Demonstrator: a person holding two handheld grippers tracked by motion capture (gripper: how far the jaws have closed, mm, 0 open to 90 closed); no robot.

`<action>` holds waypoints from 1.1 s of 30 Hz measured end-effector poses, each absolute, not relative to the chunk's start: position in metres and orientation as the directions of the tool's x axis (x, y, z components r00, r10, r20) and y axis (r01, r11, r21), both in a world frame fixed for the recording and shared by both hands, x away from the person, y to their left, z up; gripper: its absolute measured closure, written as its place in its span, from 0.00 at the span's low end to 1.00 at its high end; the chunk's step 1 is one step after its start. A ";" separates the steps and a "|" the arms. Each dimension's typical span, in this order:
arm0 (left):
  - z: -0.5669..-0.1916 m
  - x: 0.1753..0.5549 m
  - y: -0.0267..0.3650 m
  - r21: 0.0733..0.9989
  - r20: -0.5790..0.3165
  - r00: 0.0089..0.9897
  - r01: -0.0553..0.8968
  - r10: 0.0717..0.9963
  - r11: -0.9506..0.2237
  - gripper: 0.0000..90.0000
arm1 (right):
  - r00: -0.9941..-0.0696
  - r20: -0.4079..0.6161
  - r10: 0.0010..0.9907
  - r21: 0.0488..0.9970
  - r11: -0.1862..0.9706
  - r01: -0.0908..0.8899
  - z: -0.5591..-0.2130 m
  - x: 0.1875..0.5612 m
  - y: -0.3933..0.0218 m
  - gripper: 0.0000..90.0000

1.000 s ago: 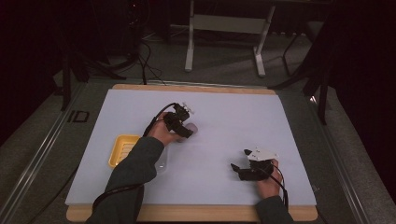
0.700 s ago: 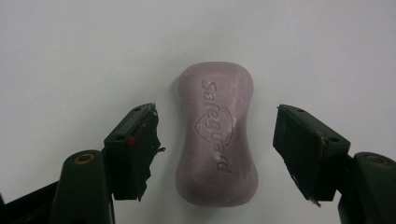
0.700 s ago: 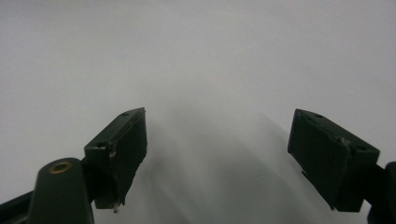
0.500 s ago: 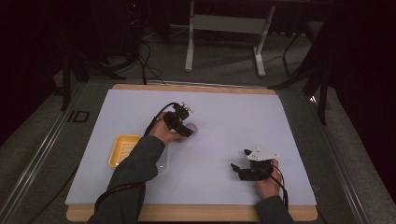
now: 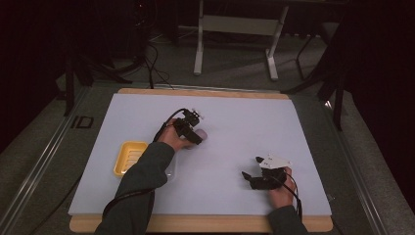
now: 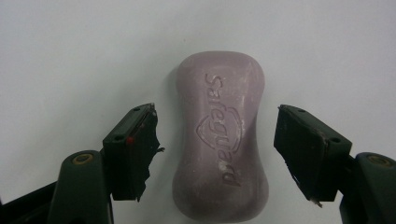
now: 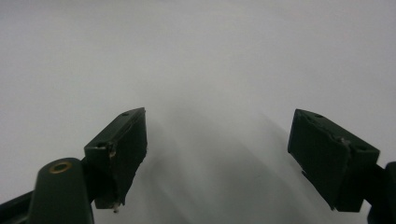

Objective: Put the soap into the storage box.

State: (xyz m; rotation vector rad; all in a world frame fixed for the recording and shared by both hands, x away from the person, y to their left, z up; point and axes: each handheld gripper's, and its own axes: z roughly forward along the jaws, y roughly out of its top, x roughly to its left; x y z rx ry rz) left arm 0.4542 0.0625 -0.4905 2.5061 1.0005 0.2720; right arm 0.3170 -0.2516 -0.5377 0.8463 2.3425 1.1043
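We find a pale purple bar of soap [image 6: 219,140] lying flat on the white tabletop [image 5: 244,122], near the middle of the sheet and slightly left of centre in the high view, where its far end shows just past the left tool [image 5: 195,137]. In the left gripper view the bar's long axis runs straight away from the camera, in line with the tool's reach; the bar is waisted at mid-length, and its embossed lettering and shield mark face up, the lettering running along the long axis. Which way the bar points across the tabletop we cannot settle from the high view, as the hand and tool cover most of it.

The left tool [image 6: 215,154] stands open — one jaw on each side of the bar's near half, with white surface visible between each pad and the soap, so neither jaw touches it. The pad on the left jaw is ragged at its edge.

The right tool [image 5: 254,178] is held low over the near right part of the tabletop, well apart from the soap. In the right gripper view its jaws [image 7: 219,158] are spread wide with bare white surface and soft shadow between them.

A yellow ribbed soap dish [image 5: 129,157] sits at the left of the tabletop, beside the person's left sleeve [image 5: 147,171] — well apart from the bar
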 end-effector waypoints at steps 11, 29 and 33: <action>-0.496 0.460 0.060 0.423 0.011 0.726 0.620 0.688 -0.661 0.35 | -0.730 -0.109 0.674 0.793 0.502 0.345 -0.538 0.317 -0.252 0.22; -0.500 0.464 0.051 0.323 0.016 0.756 0.616 0.655 -0.719 0.41 | -0.731 -0.108 0.674 0.791 0.503 0.347 -0.538 0.317 -0.251 0.22; -0.501 0.467 0.051 0.316 0.005 0.748 0.628 0.663 -0.711 0.42 | -0.730 -0.108 0.674 0.791 0.503 0.347 -0.538 0.317 -0.251 0.22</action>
